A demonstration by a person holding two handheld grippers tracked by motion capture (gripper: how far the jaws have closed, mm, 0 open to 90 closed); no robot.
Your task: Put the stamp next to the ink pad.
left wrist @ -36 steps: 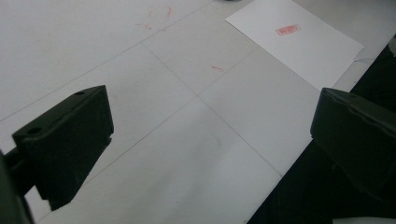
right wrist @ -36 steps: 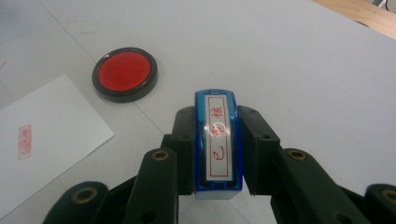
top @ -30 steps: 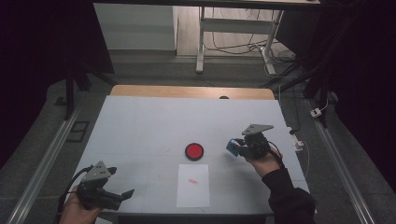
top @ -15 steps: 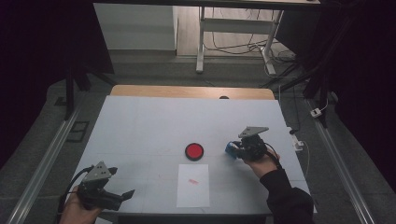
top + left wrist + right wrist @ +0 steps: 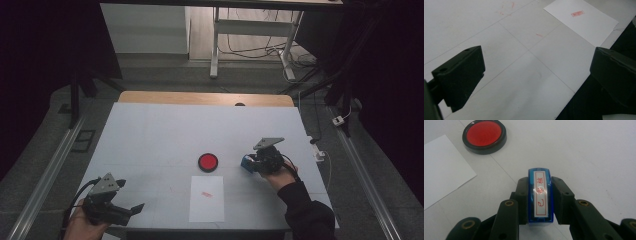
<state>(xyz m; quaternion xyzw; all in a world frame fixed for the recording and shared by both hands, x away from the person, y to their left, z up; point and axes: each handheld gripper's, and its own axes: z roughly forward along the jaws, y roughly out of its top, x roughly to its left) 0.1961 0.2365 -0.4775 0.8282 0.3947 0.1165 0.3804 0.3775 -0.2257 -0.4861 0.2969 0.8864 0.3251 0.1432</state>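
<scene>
Gripping the stamp (image 5: 540, 195), your right gripper (image 5: 255, 163) has both jaws pressed flat against its blue sides, so it is clamped firmly. From the right gripper view the stamp's top label faces the camera, white with red characters inside a red outline. In the high view that gripper sits low over the table (image 5: 150, 130), right of the ink pad (image 5: 208, 162) and apart from it, with the stamp (image 5: 246, 162) showing as a small blue block at its tip. Whether the stamp touches the table you cannot tell from these views.

The ink pad (image 5: 484, 136) is a round black dish with a red centre, lying open on the table just beyond the far edge of the paper (image 5: 206, 198). The paper is a white sheet near the table's front edge, and it carries one small red mark (image 5: 205, 194) near its middle. In the left gripper view the same paper (image 5: 584, 22) and mark (image 5: 577, 13) lie ahead, at the upper right.

Your left gripper (image 5: 131, 212) rests at the table's front left corner, well apart from the paper, held in your left hand (image 5: 82, 226). Its jaws stand wide apart with nothing between them, only bare table (image 5: 529, 82) showing in the gap. Faint red smudges (image 5: 507, 6) mark the tabletop farther off.
</scene>
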